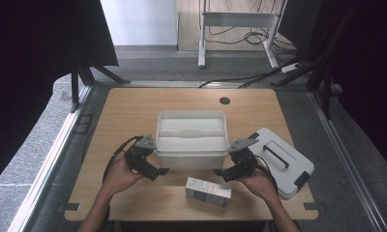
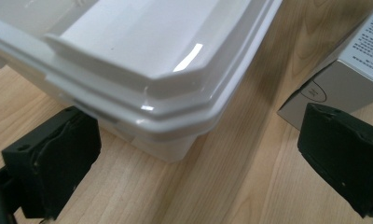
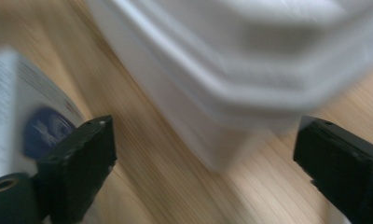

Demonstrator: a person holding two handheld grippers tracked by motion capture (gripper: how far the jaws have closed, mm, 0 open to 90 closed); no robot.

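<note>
The small carton point(image 1: 208, 191) lies flat at the desk's point(image 1: 133, 108) near edge, between both hands and just in front of the open white bin point(image 1: 192, 137). It looks light, stiff-walled cardboard, somewhat slick; pinching across its narrow sides seems safest. The left gripper point(image 1: 158, 171) and right gripper point(image 1: 219, 172) flank it, jaws spread wide, empty. The bin's lid point(image 1: 283, 159) rests at the right.

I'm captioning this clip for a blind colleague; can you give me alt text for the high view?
A person holds the left gripper and right gripper, both open, at the near corners of an open white plastic bin on a wooden table. A small carton lies nearer; the bin's lid rests at right.
</note>
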